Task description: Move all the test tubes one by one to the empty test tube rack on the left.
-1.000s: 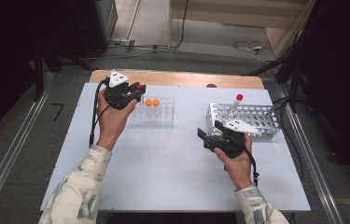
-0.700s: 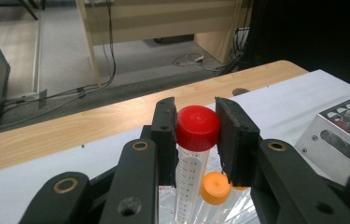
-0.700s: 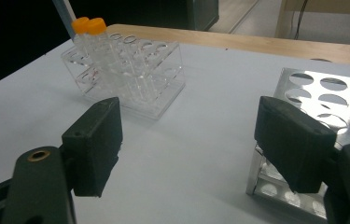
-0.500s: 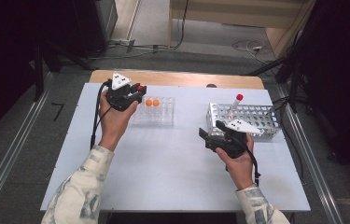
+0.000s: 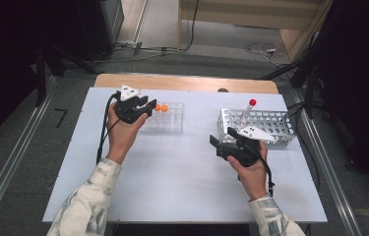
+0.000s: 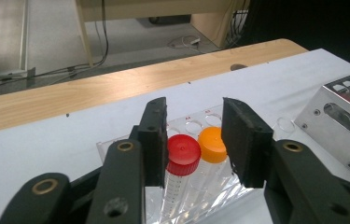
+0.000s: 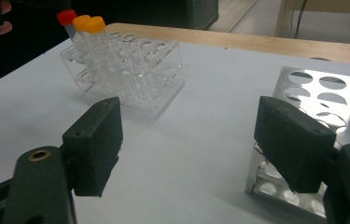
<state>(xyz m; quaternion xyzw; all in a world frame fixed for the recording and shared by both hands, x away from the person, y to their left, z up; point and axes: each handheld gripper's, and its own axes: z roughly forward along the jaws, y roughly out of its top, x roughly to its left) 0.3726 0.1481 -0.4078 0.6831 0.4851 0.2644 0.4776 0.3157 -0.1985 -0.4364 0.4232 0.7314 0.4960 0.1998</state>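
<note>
At the clear rack (image 6: pixel 196 196) near the table's (image 5: pixel 182 196) far edge, the left gripper (image 6: pixel 196 140) is just opening around the red-capped tube (image 6: pixel 182 161), apparently released in the rack, while the right gripper (image 7: pixel 189 144) is resting spread beside the metal rack (image 7: pixel 331 107).

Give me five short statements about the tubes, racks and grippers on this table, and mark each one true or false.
1. A red-capped tube stands in the clear rack. True.
2. The left gripper is clamped on the red-capped tube. False: its jaws have just been opening, and the far pad stands clear of the caps.
3. The metal rack holds one red-capped tube. True.
4. The right gripper holds a tube. False: its jaws are open and empty.
5. The clear rack sits at the table's near edge. False: it sits toward the far side.
</note>
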